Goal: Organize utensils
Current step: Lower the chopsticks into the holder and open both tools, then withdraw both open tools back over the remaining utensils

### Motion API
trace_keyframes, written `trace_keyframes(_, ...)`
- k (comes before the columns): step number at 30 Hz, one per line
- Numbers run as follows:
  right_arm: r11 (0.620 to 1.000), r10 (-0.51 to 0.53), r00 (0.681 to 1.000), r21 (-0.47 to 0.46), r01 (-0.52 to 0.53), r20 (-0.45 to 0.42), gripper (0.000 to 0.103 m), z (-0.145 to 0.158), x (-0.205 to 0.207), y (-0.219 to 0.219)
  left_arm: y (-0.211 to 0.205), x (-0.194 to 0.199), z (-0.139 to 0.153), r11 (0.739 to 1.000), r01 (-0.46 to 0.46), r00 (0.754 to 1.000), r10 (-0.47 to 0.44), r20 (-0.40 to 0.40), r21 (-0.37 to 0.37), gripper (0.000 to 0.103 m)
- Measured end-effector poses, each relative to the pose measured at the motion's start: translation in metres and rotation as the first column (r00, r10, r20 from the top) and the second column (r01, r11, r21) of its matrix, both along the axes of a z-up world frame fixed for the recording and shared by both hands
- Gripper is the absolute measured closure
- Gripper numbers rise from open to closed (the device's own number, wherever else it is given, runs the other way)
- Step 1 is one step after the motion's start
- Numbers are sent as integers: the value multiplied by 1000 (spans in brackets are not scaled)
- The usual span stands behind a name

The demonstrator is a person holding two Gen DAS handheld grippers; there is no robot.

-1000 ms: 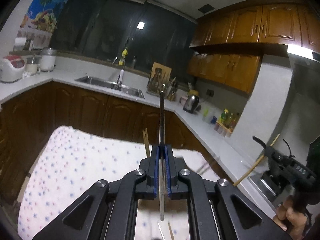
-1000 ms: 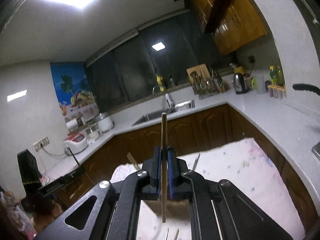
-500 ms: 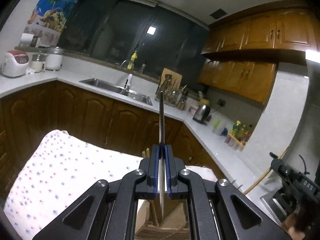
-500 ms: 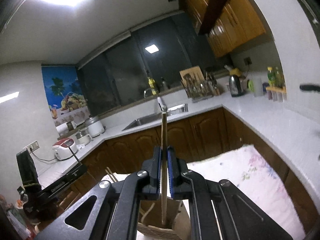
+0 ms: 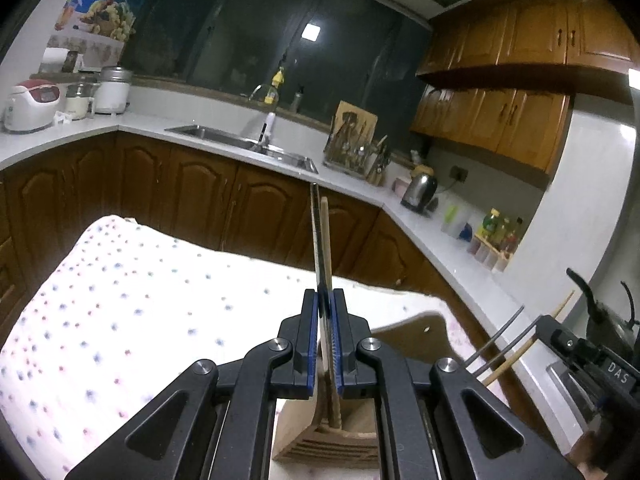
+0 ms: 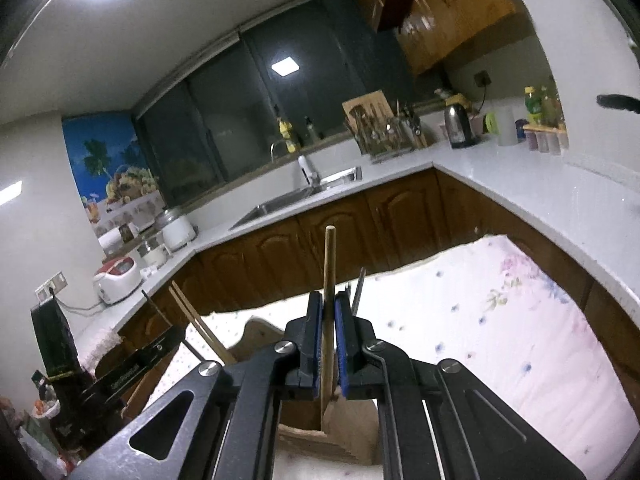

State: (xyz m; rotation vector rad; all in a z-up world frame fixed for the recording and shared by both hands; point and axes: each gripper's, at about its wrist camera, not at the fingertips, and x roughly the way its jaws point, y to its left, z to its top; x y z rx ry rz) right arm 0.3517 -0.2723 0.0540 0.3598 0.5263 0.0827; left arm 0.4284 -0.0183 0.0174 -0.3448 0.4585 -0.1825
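A: Left tongs [image 5: 325, 320] status?
B: Clamped on a metal chopstick [image 5: 316, 236], upright, tip at 12 o'clock. A wooden chopstick [image 5: 326, 248] stands just beside it, lower end in the wooden holder [image 5: 320, 440] at 6.
A: Right tongs [image 6: 328, 320]?
B: Pinching a wooden chopstick [image 6: 329, 272], upright, lower end over the wooden holder [image 6: 340, 436].
A: Surroundings?
B: Holder sits on a dotted cloth surface [image 5: 120, 300]. Two metal chopsticks [image 5: 500, 340] at 3 o'clock in left view. Sink [image 5: 240, 146] at 11.
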Motion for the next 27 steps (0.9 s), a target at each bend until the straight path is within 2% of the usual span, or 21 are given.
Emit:
trace_keyframes(7, 1000, 7, 999, -11, -7, -52, 96, -15, 3, 3, 3, 9, 5, 998, 42, 998, -40, -55, 36, 99)
trace_keyframes(15, 1000, 14, 998, 10, -14, -68, 96, -14, 5, 1, 10, 2, 12, 998, 49, 996, -46, -71, 42, 98)
trace_keyframes(16, 1000, 17, 997, 17, -16, -70, 92, -14, 6, 1, 11, 3, 13, 998, 51, 996, -48, -73, 45, 98)
trace_keyframes(19, 999, 30, 998, 30, -28, -63, 91, -14, 6, 0, 12, 6, 14, 997, 58, 995, -54, -89, 44, 96)
trace_keyframes(21, 999, 29, 998, 33, -27, -60, 90, -13, 5, -2, 13, 7, 14, 998, 55, 993, -50, -106, 40, 83)
trace_keyframes(23, 999, 26, 998, 47, -23, -54, 83, -11, 2, -5, 16, 2, 16, 999, 47, 994, -44, -100, 28, 75)
trace_keyframes(25, 998, 19, 999, 58, -17, -41, 60, -8, 0, -9, 20, -3, 20, 999, 45, 994, -43, -97, 17, 63)
trace_keyframes(26, 998, 16, 999, 65, -14, -28, 57, -6, -4, -10, 21, -6, 20, 999, 44, 995, -43, -92, 11, 56)
trace_keyframes(27, 997, 15, 1000, 71, -13, -21, 55, -4, -5, -11, 24, -10, 23, 999, 39, 996, -38, -84, 10, 54)
